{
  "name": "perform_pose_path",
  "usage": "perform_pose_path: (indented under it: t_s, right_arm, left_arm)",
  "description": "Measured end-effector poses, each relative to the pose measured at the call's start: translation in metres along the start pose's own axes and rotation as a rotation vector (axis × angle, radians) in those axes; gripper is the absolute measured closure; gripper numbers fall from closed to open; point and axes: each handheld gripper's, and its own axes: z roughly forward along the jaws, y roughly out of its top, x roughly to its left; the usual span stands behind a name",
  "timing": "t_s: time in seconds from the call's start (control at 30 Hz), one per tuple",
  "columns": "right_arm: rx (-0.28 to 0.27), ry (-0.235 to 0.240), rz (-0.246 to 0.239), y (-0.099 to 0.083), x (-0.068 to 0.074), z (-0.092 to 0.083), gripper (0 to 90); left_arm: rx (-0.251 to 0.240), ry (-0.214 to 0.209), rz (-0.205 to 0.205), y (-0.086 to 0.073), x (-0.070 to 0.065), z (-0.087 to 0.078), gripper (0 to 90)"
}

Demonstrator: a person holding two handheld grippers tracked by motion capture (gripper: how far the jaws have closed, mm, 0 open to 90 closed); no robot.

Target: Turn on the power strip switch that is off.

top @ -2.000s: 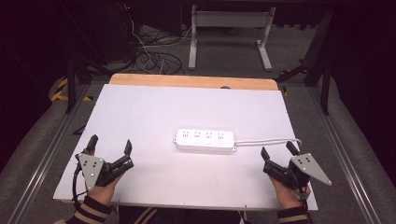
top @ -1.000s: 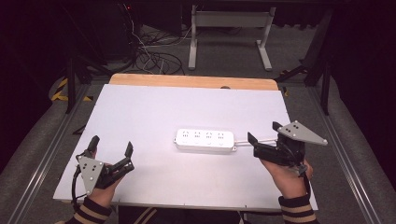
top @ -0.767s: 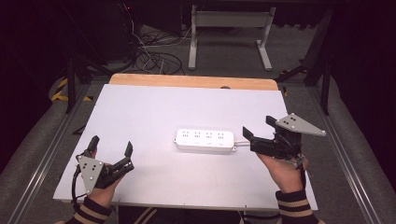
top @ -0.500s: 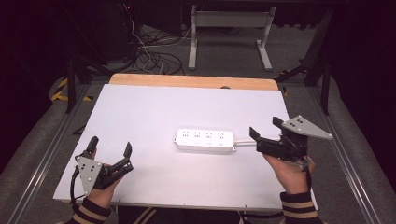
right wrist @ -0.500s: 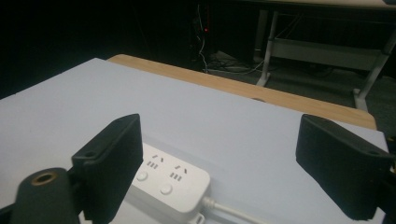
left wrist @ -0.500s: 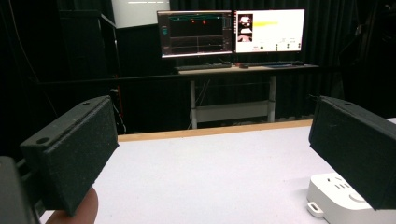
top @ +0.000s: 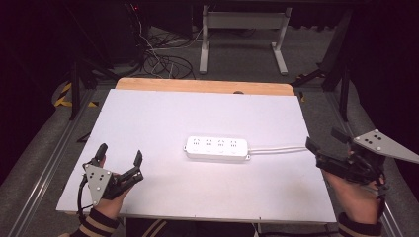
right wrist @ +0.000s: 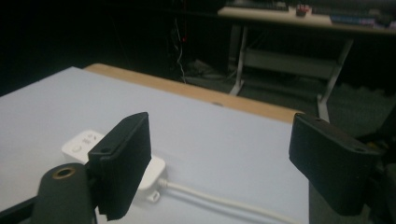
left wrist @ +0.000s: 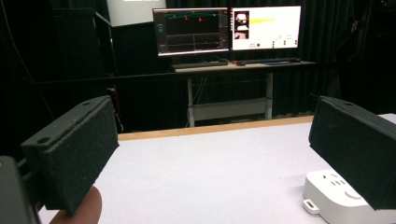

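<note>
A white power strip [top: 217,148] lies flat near the middle of the white table top [top: 197,108], and its white cable [top: 276,148] runs off to the right. My left gripper [top: 120,153] rests open and empty at the front left corner; in its own view, the left gripper [left wrist: 212,140] has the power strip [left wrist: 331,196] low at the right, partly behind the right jaw. My right gripper [top: 323,139] hovers open and empty at the table's right edge, near the cable. Between the jaws of the right gripper [right wrist: 224,154] I see the power strip [right wrist: 81,142] and its cable [right wrist: 224,200].
A wooden strip [top: 207,86] borders the table's far edge. Beyond it are loose floor cables [top: 163,59] and a desk frame [top: 242,34]. Two lit monitors [left wrist: 229,30] stand on a far desk. Metal rails run along both sides of the table.
My right gripper rose from the front right corner, swung left toward the strip's cable end, then drew back right to the table's edge. It stayed open. The left gripper barely moved.
</note>
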Motion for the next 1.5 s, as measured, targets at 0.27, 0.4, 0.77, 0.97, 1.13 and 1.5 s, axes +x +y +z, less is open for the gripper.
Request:
perform_pose_path:
  t_s: [0.27, 0.4, 0.77, 0.97, 1.13, 1.5]
  right_arm:
    - [0.031, 0.049, -0.073, 0.003, 0.044, 0.05, 36.2]
    - [0.049, 0.056, -0.125, 0.003, 0.06, 0.067, 50.7]
    - [0.276, 0.059, -0.185, 0.002, 0.086, 0.099, 90.0]
    - [0.31, 0.125, -0.13, -0.003, 0.088, 0.118, 90.0]
    - [0.414, 0.118, -0.243, -0.008, 0.09, 0.144, 90.0]
    - [0.443, 0.128, -0.105, -0.036, 0.086, 0.184, 90.0]
  left_arm:
    - [-0.003, 0.001, -0.006, 0.0, 0.002, -0.002, 1.8]
    - [-0.004, 0.005, -0.003, 0.0, 0.003, -0.003, 1.8]
    - [0.002, 0.014, -0.002, 0.0, 0.006, -0.007, 1.9]
    - [0.003, 0.022, 0.002, 0.0, 0.007, -0.01, 2.0]
    - [0.005, 0.033, 0.003, -0.001, 0.011, -0.015, 2.2]
    - [0.014, 0.063, 0.005, -0.001, 0.017, -0.026, 2.6]
